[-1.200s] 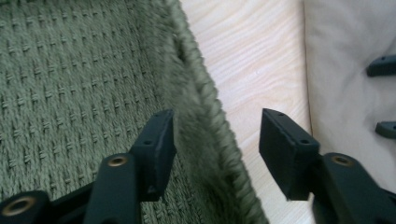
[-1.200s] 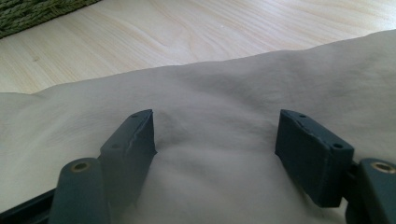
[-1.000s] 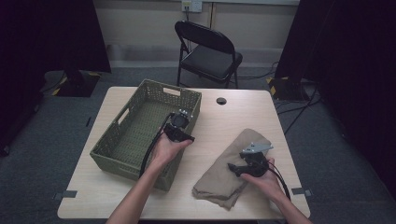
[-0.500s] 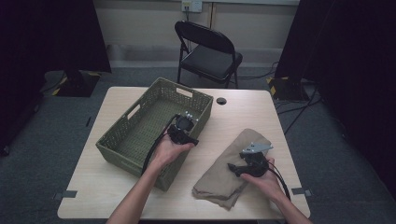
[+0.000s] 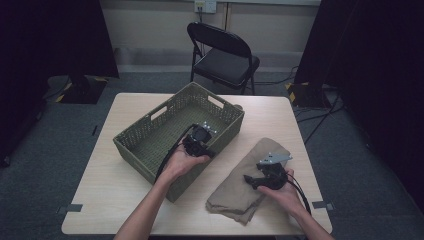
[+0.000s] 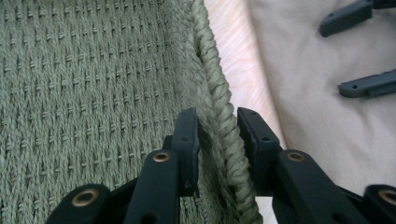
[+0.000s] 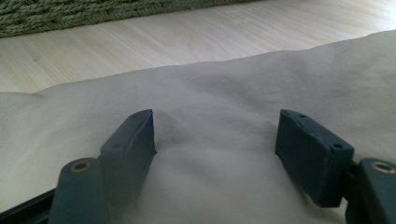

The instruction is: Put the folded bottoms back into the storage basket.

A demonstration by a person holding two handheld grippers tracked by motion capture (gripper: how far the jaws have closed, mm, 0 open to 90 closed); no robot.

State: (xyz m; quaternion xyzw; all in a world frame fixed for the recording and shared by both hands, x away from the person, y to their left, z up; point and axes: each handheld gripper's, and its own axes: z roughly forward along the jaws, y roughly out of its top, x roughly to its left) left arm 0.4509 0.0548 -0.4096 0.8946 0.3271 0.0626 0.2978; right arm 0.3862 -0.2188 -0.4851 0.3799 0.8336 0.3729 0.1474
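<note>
Basket rim sits between the closing left gripper jaws: stiff, light weave. Right gripper gapes over soft cloth beside the basket.

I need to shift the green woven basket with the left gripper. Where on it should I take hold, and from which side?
Take the basket by the braided rim of its wall nearest the cloth, from above. That rim is a thin upright edge, narrow enough to pinch. The left gripper already straddles it, one jaw inside and one outside, and its jaws have just been closing on it.
</note>
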